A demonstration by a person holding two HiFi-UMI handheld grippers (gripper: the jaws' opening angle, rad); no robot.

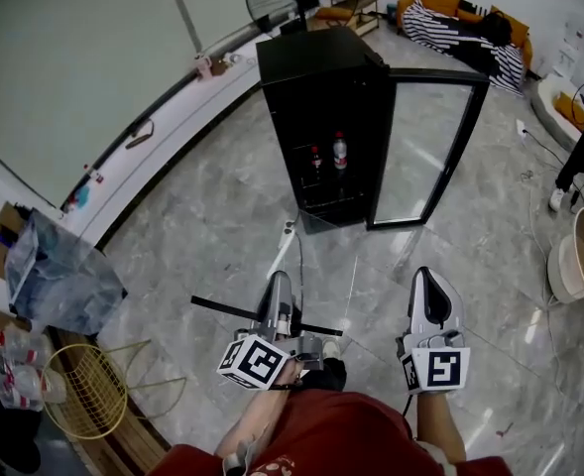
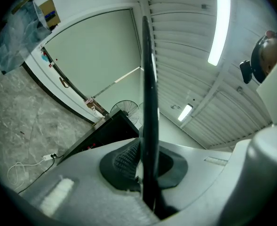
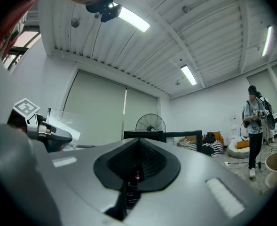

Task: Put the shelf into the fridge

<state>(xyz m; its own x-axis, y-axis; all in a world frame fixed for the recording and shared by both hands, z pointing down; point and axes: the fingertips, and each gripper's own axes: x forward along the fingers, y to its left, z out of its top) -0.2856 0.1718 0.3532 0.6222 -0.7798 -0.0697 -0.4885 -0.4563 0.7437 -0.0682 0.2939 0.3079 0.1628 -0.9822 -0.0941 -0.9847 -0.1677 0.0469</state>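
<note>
Left gripper (image 1: pixel 278 291) clamped on black edge bar of clear glass shelf (image 2: pixel 147 79). Pane looks roughly flat, far edge toward fridge, likely so it can slide in level. Right gripper (image 1: pixel 425 284) jaws together, empty, beside shelf's right side. Shelf carried above grey marble floor (image 1: pixel 222 236), well short of black fridge (image 1: pixel 311 77). Glass door (image 1: pixel 425 152) stands open for entry; two bottles (image 1: pixel 339 152) inside.
</note>
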